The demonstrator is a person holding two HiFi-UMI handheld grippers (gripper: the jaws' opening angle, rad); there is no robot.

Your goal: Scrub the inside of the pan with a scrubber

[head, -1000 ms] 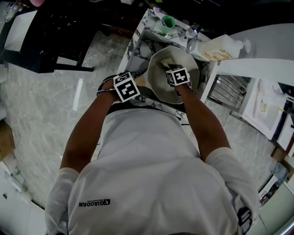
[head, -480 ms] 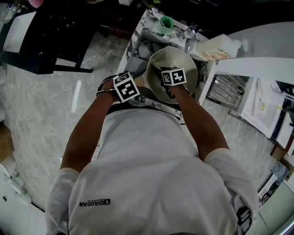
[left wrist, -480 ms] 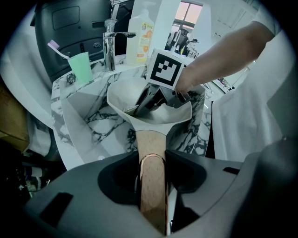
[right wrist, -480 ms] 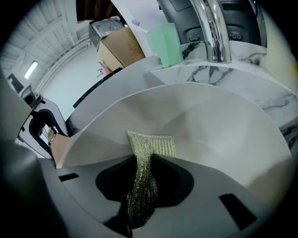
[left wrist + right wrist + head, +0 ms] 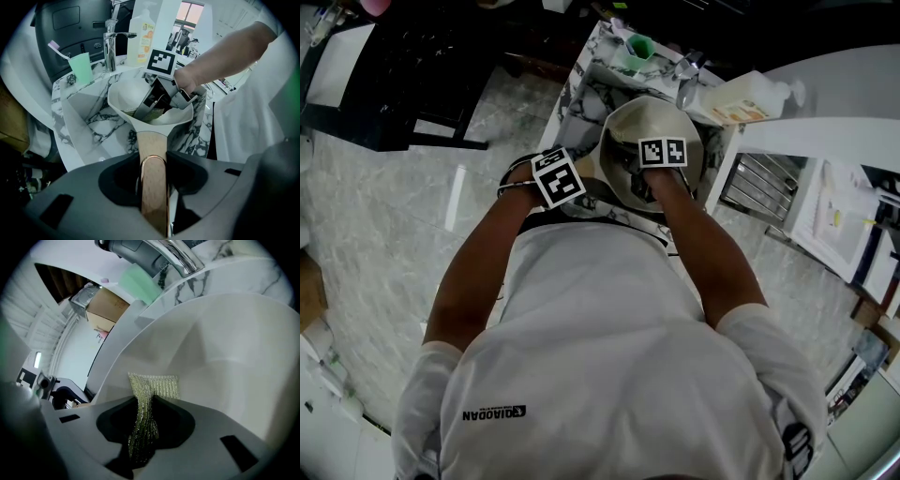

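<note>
Inspection found the left gripper (image 5: 153, 171) closed narrowly on the wooden handle (image 5: 153, 150) of the pan (image 5: 125, 93). The jaws pressed on both sides of the handle and held the pan over the marble sink (image 5: 89, 124). In the head view the pan sat at 12 o'clock from the person, with the left gripper at the pan's 8 o'clock. The right gripper (image 5: 143, 427) had its jaws drawn close on the green mesh scrubber (image 5: 157, 386). The scrubber was pinched at its lower end, and its free end fanned out at 12 o'clock of the jaws, touching or very near the pan's pale inner wall. From the left gripper view, that gripper reached over the rim from the pan's 2 o'clock and sat well down inside. A faucet (image 5: 111, 42) and a green cup (image 5: 82, 61) stood beyond the sink at 11 o'clock. In my judgement, scrubbing was under way and not complete. Both holds were in place and the scrubber was inside the pan. The wall visible around the scrubber appeared clean and free of suds. How much of the floor and the far wall had been covered could not be determined, so those areas should be treated as outstanding.
</note>
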